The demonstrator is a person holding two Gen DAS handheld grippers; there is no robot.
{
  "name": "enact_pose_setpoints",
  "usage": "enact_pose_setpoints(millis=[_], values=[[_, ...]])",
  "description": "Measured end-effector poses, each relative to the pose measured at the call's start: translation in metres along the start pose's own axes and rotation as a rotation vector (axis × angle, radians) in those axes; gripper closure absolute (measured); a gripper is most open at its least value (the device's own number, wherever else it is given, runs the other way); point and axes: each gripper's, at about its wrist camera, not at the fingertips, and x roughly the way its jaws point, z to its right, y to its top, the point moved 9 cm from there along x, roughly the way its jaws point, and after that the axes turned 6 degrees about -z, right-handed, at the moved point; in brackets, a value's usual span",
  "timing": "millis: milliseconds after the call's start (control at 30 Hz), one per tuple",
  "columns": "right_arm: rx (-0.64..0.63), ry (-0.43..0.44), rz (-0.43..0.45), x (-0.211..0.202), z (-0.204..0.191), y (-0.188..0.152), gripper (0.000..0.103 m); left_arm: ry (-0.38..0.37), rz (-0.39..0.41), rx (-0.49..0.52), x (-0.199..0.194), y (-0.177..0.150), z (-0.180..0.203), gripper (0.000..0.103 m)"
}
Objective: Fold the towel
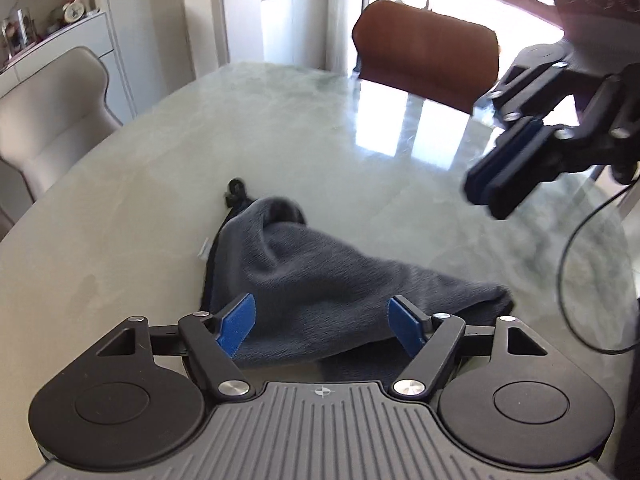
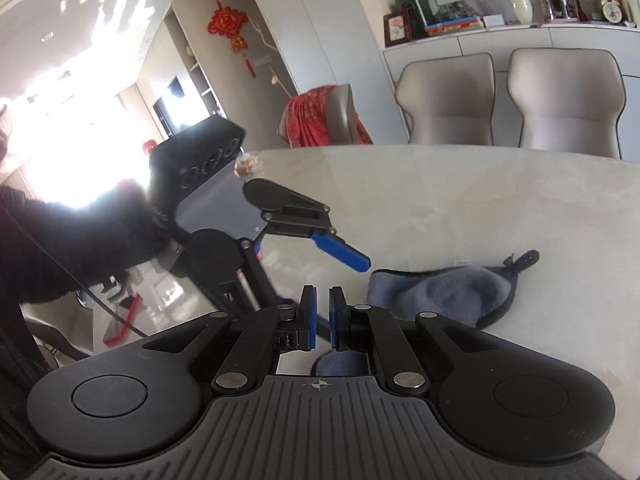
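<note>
Left gripper (image 1: pixel 322 322): one — jaws spread wide over the near edge of the towel, pads not pressing it
Towel (image 1: pixel 320 280): one, grey, crumpled in a heap on the worktop (image 1: pixel 200 140), dark loop at its far corner
Right gripper (image 1: pixel 486 194): one — jaws nearly together, nothing between, raised off the worktop
Chairs: three
Writing: none readable

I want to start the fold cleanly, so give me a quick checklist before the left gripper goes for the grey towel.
1. Grey fleece towel lying on the pale marble table: ok.
2. Towel spread flat: not ok, bunched in a heap.
3. Left gripper open over the towel's near edge: ok.
4. Left pads pressing cloth: not ok, not yet.
5. Right gripper shut and empty, clear of the towel: ok.
6. Hanging loop free: ok.
</note>
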Motion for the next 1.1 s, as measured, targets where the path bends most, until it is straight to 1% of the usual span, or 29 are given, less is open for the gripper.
enact_pose_setpoints(millis=[67,100,133,200,267,367,500,600,667,767,867,900,933,1033,1100], values=[[0.012,-0.017,-0.033,0.005,0.003,-0.004,0.092,-0.002,0.003,-0.023,0.004,0.000,-0.008,0.027],[0.027,-0.028,-0.047,0.007,0.008,-0.005,0.086,-0.005,0.007,-0.036,0.005,0.000,-0.012,0.027],[0.044,-0.042,-0.053,0.010,0.013,-0.006,0.075,-0.007,0.010,-0.046,0.007,0.001,-0.016,0.026],[0.079,-0.080,-0.063,0.014,0.026,-0.009,0.061,0.004,0.006,-0.060,0.009,0.001,-0.023,0.025],[0.123,-0.111,-0.085,0.022,0.041,-0.011,0.060,0.016,-0.011,-0.088,0.017,0.000,-0.034,0.025],[0.187,-0.118,-0.128,0.035,0.060,-0.017,0.059,0.011,-0.038,-0.150,0.027,-0.007,-0.051,0.025],[0.190,-0.154,-0.192,0.054,0.065,-0.036,0.048,0.002,-0.070,-0.222,0.038,-0.022,-0.067,0.025],[0.202,-0.166,-0.221,0.064,0.066,-0.049,0.047,0.005,-0.094,-0.236,0.044,-0.029,-0.072,0.025],[0.215,-0.161,-0.228,0.069,0.066,-0.053,0.047,-0.011,-0.093,-0.241,0.044,-0.029,-0.071,0.025],[0.221,-0.173,-0.231,0.079,0.063,-0.058,0.045,-0.042,-0.087,-0.234,0.047,-0.025,-0.064,0.028],[0.208,-0.209,-0.222,0.085,0.060,-0.058,0.043,-0.058,-0.071,-0.215,0.045,-0.022,-0.057,0.044],[0.203,-0.221,-0.210,0.087,0.059,-0.058,0.043,-0.084,-0.054,-0.215,0.042,-0.021,-0.053,0.060],[0.200,-0.228,-0.203,0.088,0.058,-0.058,0.043,-0.108,-0.035,-0.218,0.039,-0.019,-0.051,0.070],[0.179,-0.261,-0.200,0.088,0.054,-0.058,0.043,-0.156,0.027,-0.201,0.026,-0.012,-0.038,0.073],[0.198,-0.267,-0.193,0.082,0.053,-0.054,0.043,-0.156,0.024,-0.169,0.023,-0.011,-0.029,0.073]])
